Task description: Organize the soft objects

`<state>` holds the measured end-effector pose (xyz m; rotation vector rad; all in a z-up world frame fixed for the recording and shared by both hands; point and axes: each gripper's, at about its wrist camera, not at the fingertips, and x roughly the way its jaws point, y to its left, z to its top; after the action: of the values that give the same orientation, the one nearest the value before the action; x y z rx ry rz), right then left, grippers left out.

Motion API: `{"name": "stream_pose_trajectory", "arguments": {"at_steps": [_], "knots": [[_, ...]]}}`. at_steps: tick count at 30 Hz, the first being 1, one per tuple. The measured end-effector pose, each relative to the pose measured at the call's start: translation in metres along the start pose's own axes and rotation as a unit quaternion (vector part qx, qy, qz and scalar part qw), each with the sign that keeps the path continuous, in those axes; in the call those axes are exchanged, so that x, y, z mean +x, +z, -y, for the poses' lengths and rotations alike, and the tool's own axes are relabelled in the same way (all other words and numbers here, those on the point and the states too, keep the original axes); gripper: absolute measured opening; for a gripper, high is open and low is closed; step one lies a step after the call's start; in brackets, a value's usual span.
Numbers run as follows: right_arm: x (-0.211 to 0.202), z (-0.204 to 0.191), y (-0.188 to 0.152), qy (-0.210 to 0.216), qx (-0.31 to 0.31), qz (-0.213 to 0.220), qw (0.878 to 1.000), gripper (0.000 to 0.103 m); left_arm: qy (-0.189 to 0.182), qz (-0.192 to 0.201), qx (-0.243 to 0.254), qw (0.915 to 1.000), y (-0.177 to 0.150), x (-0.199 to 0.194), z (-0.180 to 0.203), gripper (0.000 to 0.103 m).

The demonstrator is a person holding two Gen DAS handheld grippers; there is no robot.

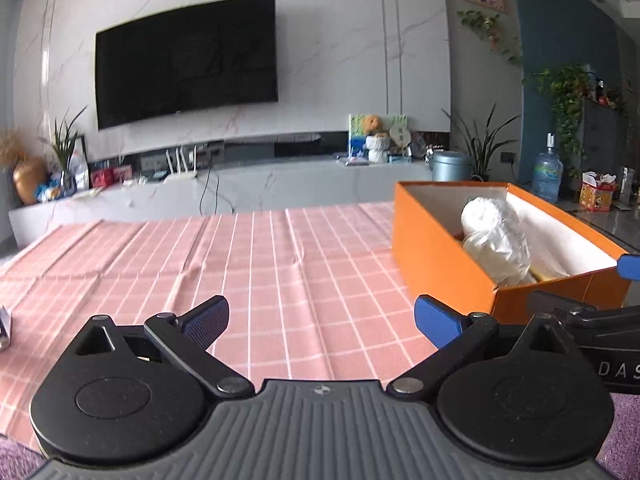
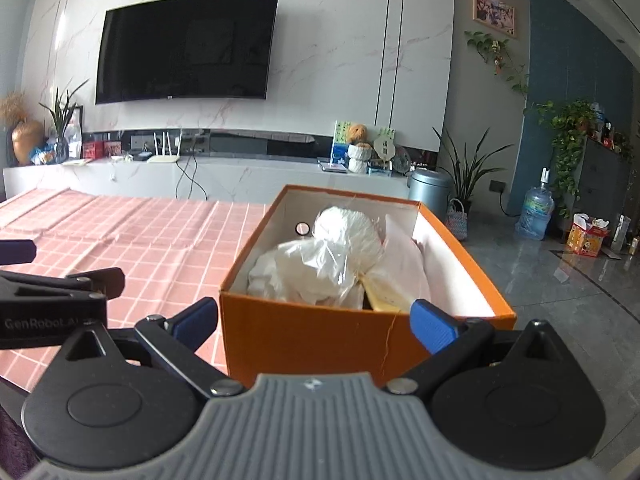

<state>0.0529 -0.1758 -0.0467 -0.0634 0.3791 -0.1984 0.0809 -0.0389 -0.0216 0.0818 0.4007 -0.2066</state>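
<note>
An orange cardboard box (image 2: 320,336) stands open on the pink checked tablecloth (image 1: 280,264), at the table's right end. Inside it lies a white soft bundle in clear plastic (image 2: 332,256), with paper and a yellowish item beside it. The same box (image 1: 444,256) and white bundle (image 1: 496,240) show at the right of the left wrist view. My left gripper (image 1: 320,320) is open over bare cloth, left of the box, nothing between its blue pads. My right gripper (image 2: 316,320) is open in front of the box's near wall, holding nothing.
A small pale object (image 1: 5,320) lies at the cloth's left edge. Behind the table runs a low white TV cabinet (image 1: 240,188) under a wall TV (image 1: 188,60). Grey floor, a metal bin (image 2: 426,192), plants and a water bottle (image 2: 536,212) are to the right.
</note>
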Motion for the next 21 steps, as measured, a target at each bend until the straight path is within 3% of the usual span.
{"name": "stream_pose_trajectory", "arguments": {"at_steps": [5, 21], "knots": [[0.001, 0.005, 0.000, -0.006, 0.014, -0.005, 1.000, 0.100, 0.011, -0.020, -0.005, 0.9997, -0.009, 0.002, -0.004, 0.103], [0.002, 0.013, 0.001, -0.009, 0.042, -0.017, 0.999, 0.100, 0.009, -0.032, 0.009, 0.9994, -0.011, -0.004, 0.000, 0.103]]}}
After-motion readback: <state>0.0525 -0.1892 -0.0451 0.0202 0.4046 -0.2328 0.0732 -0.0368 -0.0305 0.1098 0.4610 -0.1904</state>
